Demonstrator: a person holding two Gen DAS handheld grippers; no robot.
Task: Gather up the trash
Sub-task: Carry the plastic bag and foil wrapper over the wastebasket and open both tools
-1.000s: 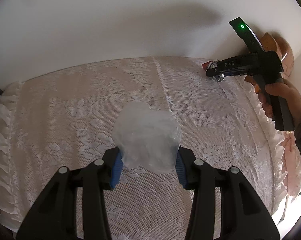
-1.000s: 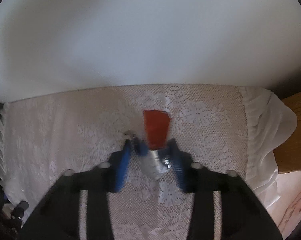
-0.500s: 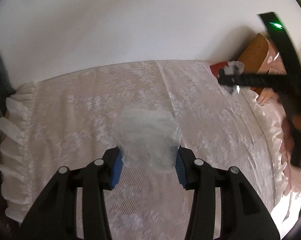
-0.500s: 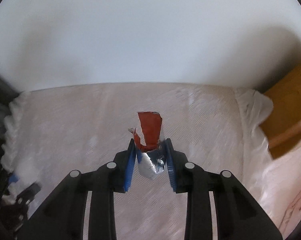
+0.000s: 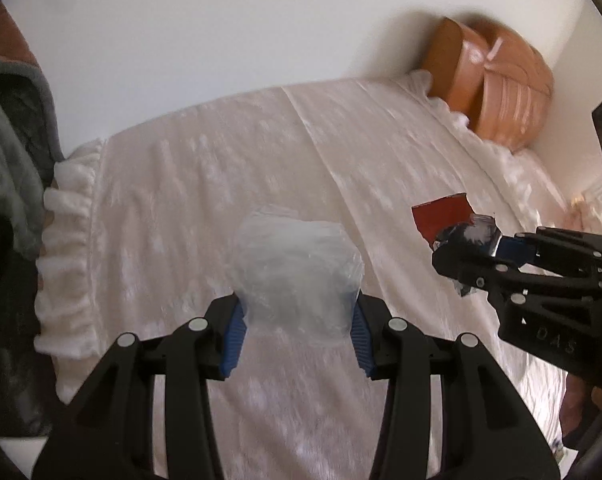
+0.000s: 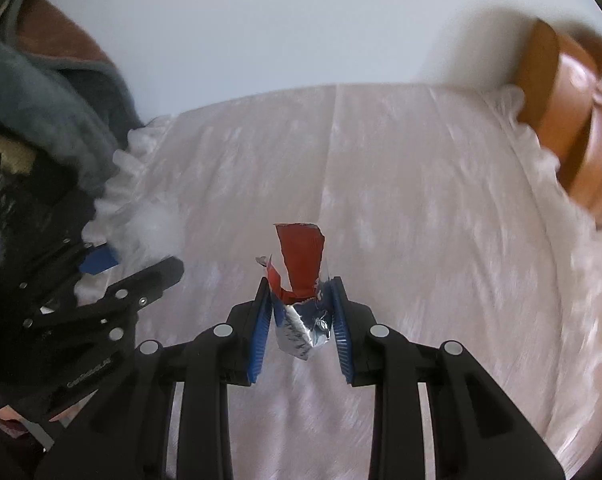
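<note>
Left gripper [image 5: 297, 320]: jaws clamped on a crumpled clear plastic bag [image 5: 297, 276], which bulges forward from between the blue pads [image 5: 233, 334].
Right gripper [image 6: 301, 320]: jaws closed on a torn wrapper [image 6: 301, 280]; its silver foil end sits between the pads, its red end sticks out ahead of the fingertips.
Wrapper from the left view: the wrapper [image 5: 453, 226] shows to the right of the left jaws, pinched in the right gripper [image 5: 473, 254].
Bag from the right view: a pale blur to the left of the right jaws, in the left gripper [image 6: 133, 264].
Below both jaws: white lace bedspread [image 5: 205, 184] with a frilled edge.
Ahead, right: brown wooden headboard [image 6: 573, 128] against the white wall [image 6: 301, 20].
Left: dark grey clothing [image 6: 49, 108], heaped past the frill.
</note>
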